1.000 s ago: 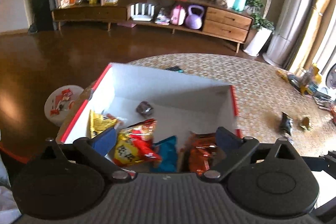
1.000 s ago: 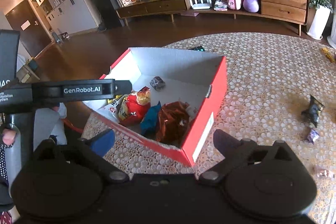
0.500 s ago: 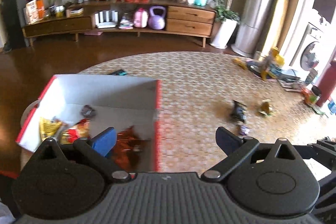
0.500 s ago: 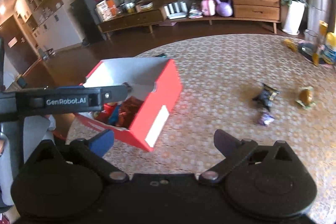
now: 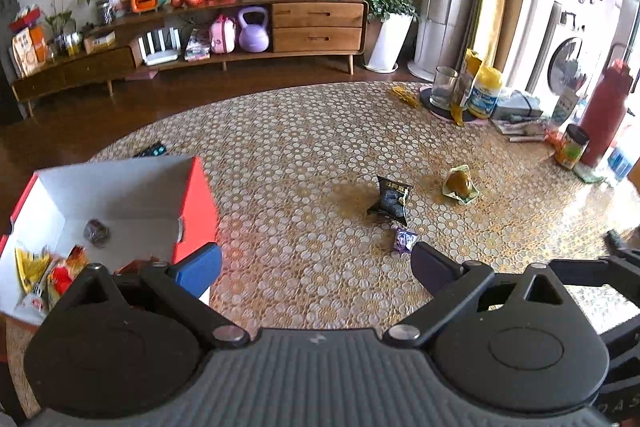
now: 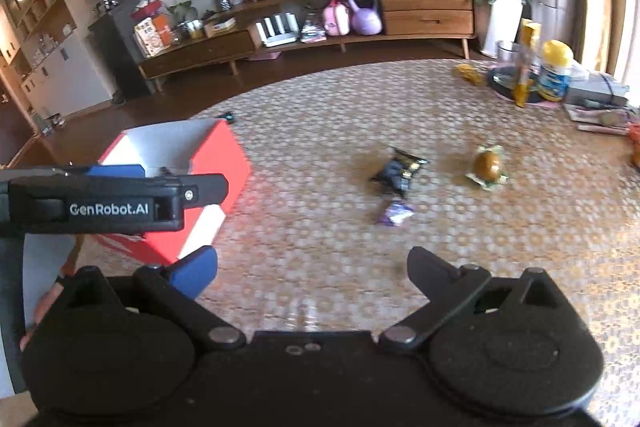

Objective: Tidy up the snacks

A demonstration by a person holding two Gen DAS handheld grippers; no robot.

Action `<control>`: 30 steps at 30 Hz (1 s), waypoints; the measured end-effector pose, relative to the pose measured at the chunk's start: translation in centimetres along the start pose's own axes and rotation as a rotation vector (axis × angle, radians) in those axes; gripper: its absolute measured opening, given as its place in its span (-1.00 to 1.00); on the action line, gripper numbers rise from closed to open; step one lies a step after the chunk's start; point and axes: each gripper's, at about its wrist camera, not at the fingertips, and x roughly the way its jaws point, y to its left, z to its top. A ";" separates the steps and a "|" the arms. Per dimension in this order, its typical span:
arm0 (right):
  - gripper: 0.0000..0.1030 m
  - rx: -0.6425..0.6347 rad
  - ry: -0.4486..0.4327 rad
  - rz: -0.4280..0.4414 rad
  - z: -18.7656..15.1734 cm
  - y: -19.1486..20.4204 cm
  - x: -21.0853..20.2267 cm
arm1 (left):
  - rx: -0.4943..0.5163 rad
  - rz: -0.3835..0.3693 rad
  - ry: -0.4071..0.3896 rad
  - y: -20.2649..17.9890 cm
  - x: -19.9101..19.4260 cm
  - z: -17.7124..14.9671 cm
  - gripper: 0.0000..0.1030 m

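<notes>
**Three snacks loose on the table, both grippers empty**

Three wrapped snacks lie together near the middle of the patterned table: a dark packet, a small purple packet just beside it, and a brown sweet on a green wrapper a little apart. The red box stands at the table's left edge, white inside, holding several packets; one looks like a yellow bag, though blur makes that unsure. The left gripper and the right gripper hover above the table, jaws spread wide, nothing between them. Bottles and a glass crowd the far right edge.
</notes>
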 end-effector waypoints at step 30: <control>0.27 -0.329 0.135 0.053 -2.6 -7.3 9.4 | 0.018 0.003 0.201 -6.7 19.7 5.5 0.95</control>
